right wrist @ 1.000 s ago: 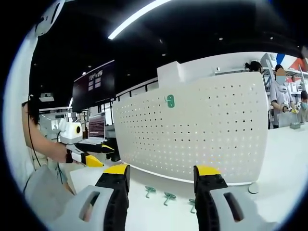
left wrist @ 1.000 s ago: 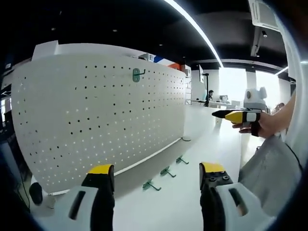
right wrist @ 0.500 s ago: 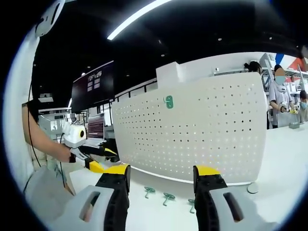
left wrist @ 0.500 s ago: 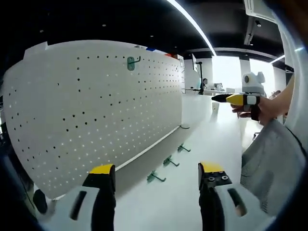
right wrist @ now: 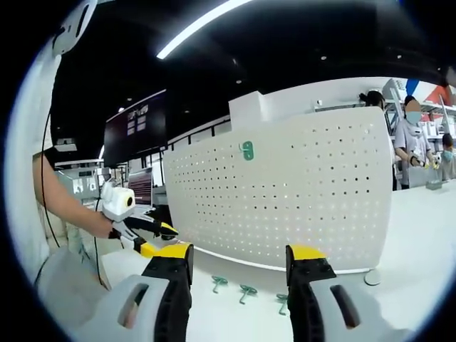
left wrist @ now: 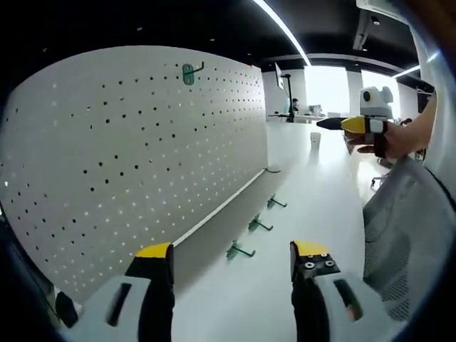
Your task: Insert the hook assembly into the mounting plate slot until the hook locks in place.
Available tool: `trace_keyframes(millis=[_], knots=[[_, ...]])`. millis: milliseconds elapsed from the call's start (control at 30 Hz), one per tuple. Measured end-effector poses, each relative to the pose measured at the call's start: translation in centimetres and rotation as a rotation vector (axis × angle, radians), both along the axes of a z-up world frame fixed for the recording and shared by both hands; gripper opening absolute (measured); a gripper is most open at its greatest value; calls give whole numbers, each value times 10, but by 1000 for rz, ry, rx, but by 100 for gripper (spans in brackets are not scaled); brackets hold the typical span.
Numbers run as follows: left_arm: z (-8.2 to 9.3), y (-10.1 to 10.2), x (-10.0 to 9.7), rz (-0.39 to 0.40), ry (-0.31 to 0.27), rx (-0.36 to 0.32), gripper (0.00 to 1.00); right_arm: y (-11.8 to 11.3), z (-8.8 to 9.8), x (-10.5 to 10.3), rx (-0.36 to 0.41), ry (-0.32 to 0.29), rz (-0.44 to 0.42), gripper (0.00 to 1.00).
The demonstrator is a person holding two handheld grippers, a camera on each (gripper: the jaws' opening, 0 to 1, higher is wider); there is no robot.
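Observation:
A white pegboard mounting plate [left wrist: 128, 142] [right wrist: 299, 192] stands upright on the white table. One green hook [left wrist: 188, 73] [right wrist: 246, 149] hangs in a hole near its top edge. Three loose green hooks lie on the table at the board's foot: [left wrist: 239, 250], [left wrist: 258, 225], [left wrist: 276, 203]; in the right gripper view they are [right wrist: 219, 283], [right wrist: 247, 291], [right wrist: 281, 302]. My left gripper [left wrist: 231, 251] is open with nothing between its jaws, above the nearest hook. My right gripper [right wrist: 238, 258] is open too, and its yellow tip [left wrist: 356, 126] shows held by a hand.
The white table [left wrist: 320, 178] stretches away beside the board. A small white cup [left wrist: 315, 137] stands far down the table. People [right wrist: 413, 142] stand behind the board at the right. A monitor [right wrist: 137, 122] and a laptop sit at the back left.
The left gripper view has moved closer to the board and the loose hooks, which now lie nearer its jaws. In the right gripper view the left gripper has dipped downward.

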State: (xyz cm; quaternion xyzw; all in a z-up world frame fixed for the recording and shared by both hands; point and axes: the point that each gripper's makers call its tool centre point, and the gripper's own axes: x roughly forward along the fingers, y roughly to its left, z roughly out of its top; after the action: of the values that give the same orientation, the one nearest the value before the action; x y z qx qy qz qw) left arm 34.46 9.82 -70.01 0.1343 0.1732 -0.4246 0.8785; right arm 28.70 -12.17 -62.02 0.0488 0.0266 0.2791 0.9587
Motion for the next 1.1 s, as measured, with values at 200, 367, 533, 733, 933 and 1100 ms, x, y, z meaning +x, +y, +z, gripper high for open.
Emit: trace_keyframes(millis=[200, 367, 533, 733, 933, 1100], knots=[[-6, -4, 5, -25, 14, 7, 68, 1, 0, 0, -6, 1, 0, 51], [-10, -4, 9, -48, 20, 38, 68, 1, -2, 1, -9, 4, -2, 50], [-17, -5, 13, -74, 40, 65, 70, -1, -2, 1, -10, 4, -10, 50], [-25, -8, 17, -102, 67, 99, 71, -2, -1, 1, -9, 3, -13, 50], [-33, -12, 18, -131, 76, 141, 72, -3, -1, 2, -9, 2, -17, 50], [-38, -15, 21, -160, 85, 173, 73, -3, -1, 2, -9, 3, -18, 50]])
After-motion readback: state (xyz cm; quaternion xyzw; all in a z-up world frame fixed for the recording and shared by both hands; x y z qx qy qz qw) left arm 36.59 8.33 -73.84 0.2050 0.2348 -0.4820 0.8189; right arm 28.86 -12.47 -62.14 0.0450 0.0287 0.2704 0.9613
